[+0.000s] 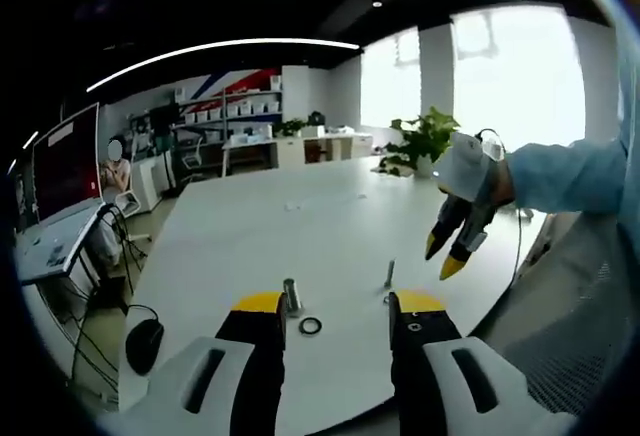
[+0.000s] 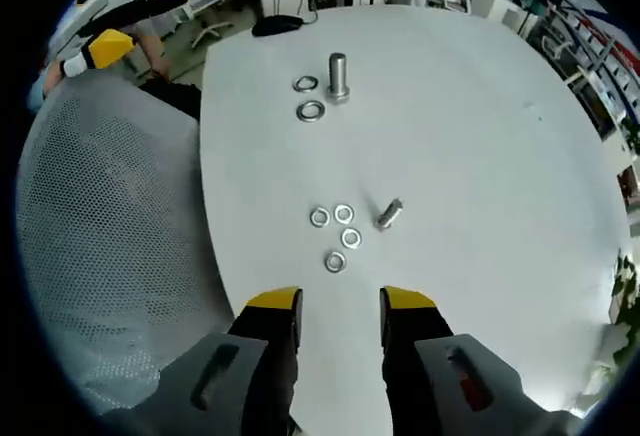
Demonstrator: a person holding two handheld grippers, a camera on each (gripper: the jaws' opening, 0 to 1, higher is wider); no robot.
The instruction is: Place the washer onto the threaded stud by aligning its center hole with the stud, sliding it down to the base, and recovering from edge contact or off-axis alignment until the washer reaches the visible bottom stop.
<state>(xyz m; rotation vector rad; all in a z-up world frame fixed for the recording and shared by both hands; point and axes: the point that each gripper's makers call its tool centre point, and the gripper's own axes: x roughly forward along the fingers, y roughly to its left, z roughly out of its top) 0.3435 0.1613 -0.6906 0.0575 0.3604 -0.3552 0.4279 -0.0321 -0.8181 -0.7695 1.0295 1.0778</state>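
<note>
Two washers (image 2: 308,98) lie beside the upright stud (image 2: 337,77) near the table (image 2: 480,136) edge; both grippers' fingers wide, empty.

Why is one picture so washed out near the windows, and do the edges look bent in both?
Left gripper view: the bright windows are blown out to white, and the ceiling light strip curves with the fisheye lens. Right gripper view: lighting is even, the round white table bulges, and the small silver washers stay sharp with faint shadows.

Upright threaded stud (image 2: 338,77) on the table, two loose washers (image 2: 310,110) flat beside its base.
</note>
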